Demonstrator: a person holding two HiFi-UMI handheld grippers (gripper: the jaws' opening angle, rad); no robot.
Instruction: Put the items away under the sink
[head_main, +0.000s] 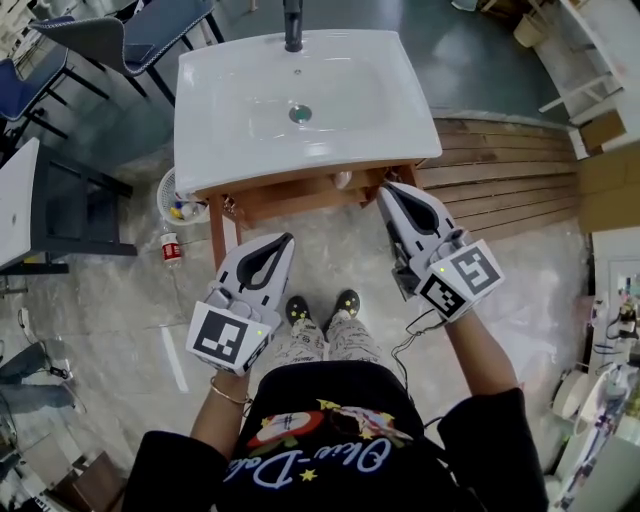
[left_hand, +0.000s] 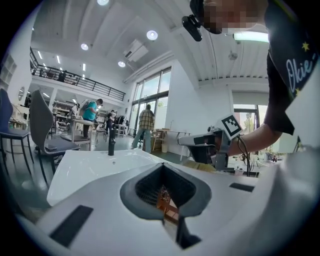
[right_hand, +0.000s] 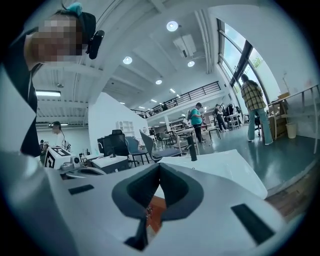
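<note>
Jaws pressed together and empty, left hand-held gripper (head_main: 287, 240) and right hand-held gripper (head_main: 386, 191) point toward the sink (head_main: 215, 110).

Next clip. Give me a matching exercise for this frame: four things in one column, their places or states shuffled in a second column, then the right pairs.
Things
1. black upright faucet
2. white round basket
3. small red-and-white bottle
4. right hand-held gripper

Places or states
A. on the floor by the left leg of the wooden stand, nearer the person
B. jaws shut, nothing between them, in front of the stand
C. at the far edge of the white ceramic sink
D. on the floor left of the sink, partly hidden by its rim

Pairs: 1-C, 2-D, 3-A, 4-B
</note>
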